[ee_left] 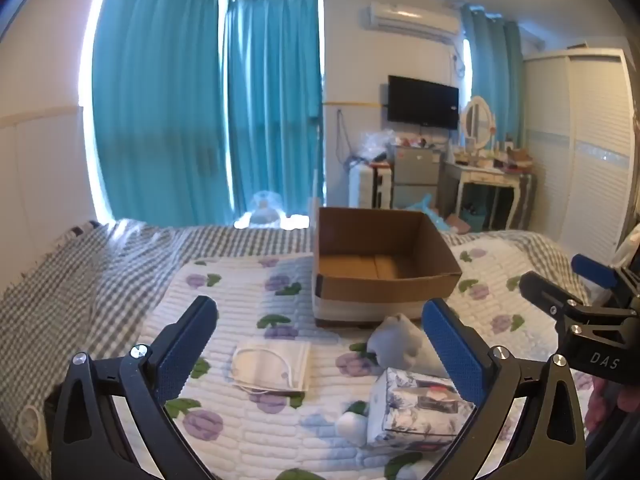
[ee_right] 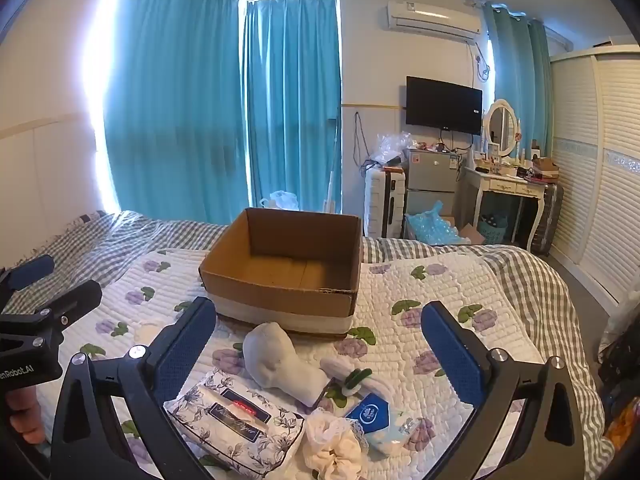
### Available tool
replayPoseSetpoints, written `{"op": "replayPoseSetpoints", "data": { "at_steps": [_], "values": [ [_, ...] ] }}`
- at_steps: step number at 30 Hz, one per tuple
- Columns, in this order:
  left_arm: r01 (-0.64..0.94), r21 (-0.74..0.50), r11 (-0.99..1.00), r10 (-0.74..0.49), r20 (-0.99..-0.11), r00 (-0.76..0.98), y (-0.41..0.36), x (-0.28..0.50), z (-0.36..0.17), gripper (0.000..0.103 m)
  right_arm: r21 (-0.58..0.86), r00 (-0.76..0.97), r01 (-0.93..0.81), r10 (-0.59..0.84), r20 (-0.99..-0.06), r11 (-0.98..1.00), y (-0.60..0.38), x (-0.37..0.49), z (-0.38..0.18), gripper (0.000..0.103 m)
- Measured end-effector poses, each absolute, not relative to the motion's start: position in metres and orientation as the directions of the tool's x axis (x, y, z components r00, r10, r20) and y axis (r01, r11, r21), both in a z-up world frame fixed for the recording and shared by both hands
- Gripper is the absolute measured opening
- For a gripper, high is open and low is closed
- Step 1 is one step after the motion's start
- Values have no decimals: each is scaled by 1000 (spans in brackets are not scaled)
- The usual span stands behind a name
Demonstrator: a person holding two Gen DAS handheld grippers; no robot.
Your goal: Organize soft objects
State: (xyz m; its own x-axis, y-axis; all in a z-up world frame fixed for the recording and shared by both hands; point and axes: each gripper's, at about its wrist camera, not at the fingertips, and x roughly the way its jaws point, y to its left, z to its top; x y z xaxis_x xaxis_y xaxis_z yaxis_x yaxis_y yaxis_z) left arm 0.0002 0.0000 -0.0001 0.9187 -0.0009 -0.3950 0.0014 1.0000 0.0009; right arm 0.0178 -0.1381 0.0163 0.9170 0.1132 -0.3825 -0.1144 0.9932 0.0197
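An empty cardboard box (ee_left: pixel 384 276) (ee_right: pixel 286 276) stands on the quilted bed. In front of it lie soft items: a white face mask (ee_left: pixel 272 366), a grey sock (ee_left: pixel 404 344) (ee_right: pixel 276 360), a floral tissue pack (ee_left: pixel 416 408) (ee_right: pixel 236 424), a cream scrunchie (ee_right: pixel 332 448), a small blue tissue packet (ee_right: pixel 376 416) and a white-green piece (ee_right: pixel 352 376). My left gripper (ee_left: pixel 320 344) is open above the mask and sock, holding nothing. My right gripper (ee_right: pixel 320 344) is open above the sock and tissue pack, holding nothing. Each gripper shows at the edge of the other's view.
The flowered quilt (ee_right: pixel 440 280) lies over a grey checked sheet (ee_left: pixel 80 272). Beyond the bed are teal curtains (ee_left: pixel 160 100), a suitcase (ee_right: pixel 384 200), a small fridge (ee_right: pixel 432 184), a dressing table (ee_right: pixel 508 188) and a wardrobe (ee_right: pixel 600 160).
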Motion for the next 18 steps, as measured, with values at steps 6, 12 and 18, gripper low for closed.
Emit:
{"op": "replayPoseSetpoints", "data": {
  "at_steps": [6,12,18],
  "values": [
    [4,4,1000,-2,-394,919,-1,0,1,103,20,911,-113,111,-397,993,-137,19,16,103],
    [-2,7,1000,4,-395,919,-8,0,2,103,10,912,-118,113,-395,993,-134,17,13,103],
    [4,7,1000,-1,-396,918,-8,-1,2,103,4,911,-122,113,-398,993,-132,18,11,103]
  ]
}}
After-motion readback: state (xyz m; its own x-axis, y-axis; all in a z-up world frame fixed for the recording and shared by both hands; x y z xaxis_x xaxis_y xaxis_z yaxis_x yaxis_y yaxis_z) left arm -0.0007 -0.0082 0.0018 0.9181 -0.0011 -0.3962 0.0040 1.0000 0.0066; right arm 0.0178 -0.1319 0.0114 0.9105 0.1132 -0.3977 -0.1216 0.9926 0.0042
